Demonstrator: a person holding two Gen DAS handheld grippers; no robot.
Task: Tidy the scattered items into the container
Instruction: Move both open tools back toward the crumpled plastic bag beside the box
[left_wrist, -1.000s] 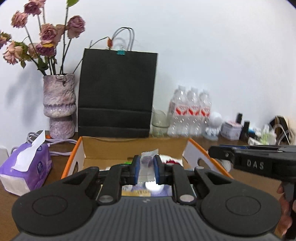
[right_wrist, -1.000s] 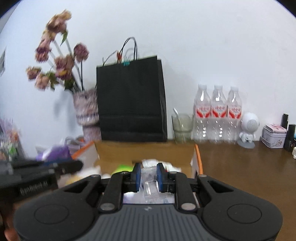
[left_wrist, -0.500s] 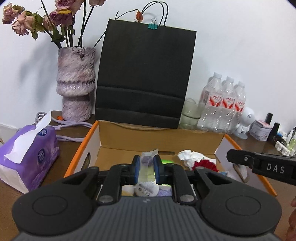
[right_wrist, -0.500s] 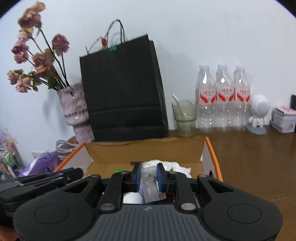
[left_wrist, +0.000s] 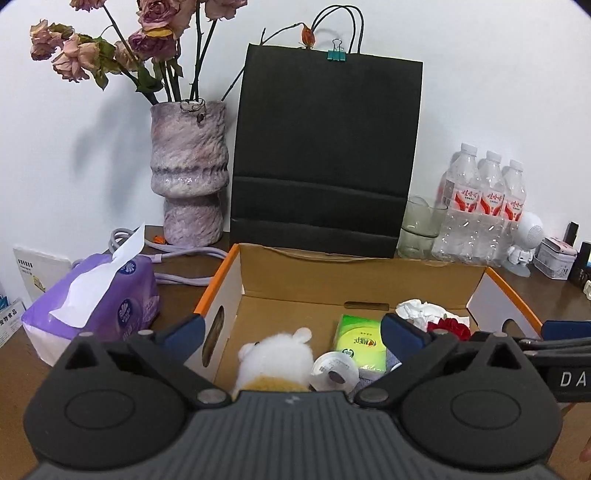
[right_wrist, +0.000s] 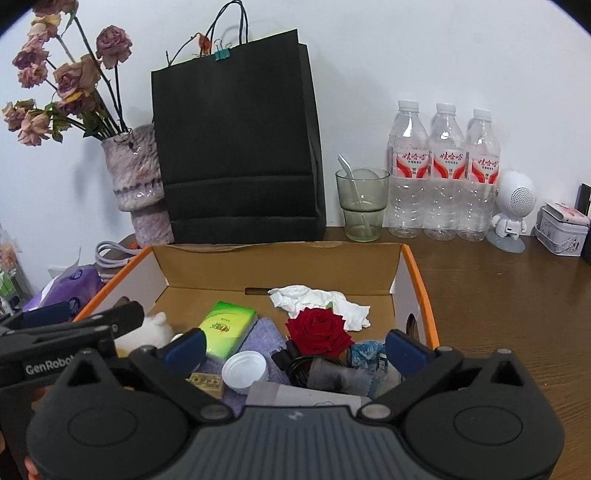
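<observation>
While both hover over cardboard box (right_wrist: 413, 271), left gripper (left_wrist: 291, 330), right gripper (right_wrist: 293, 347) jaws opening, empty

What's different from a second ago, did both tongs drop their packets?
Yes. Both tongs came in over the cardboard box and their jaws are opening: the left tongs and right tongs each pinched a small clear packet before and now hold nothing. The black bag, vase and bottles stayed put.

The gripper body hides the plush bear's (left_wrist: 275, 360) lower half and the box's (right_wrist: 419, 280) near wall, while the frame's left edge cuts off the tissue pack (right_wrist: 70, 282).
</observation>
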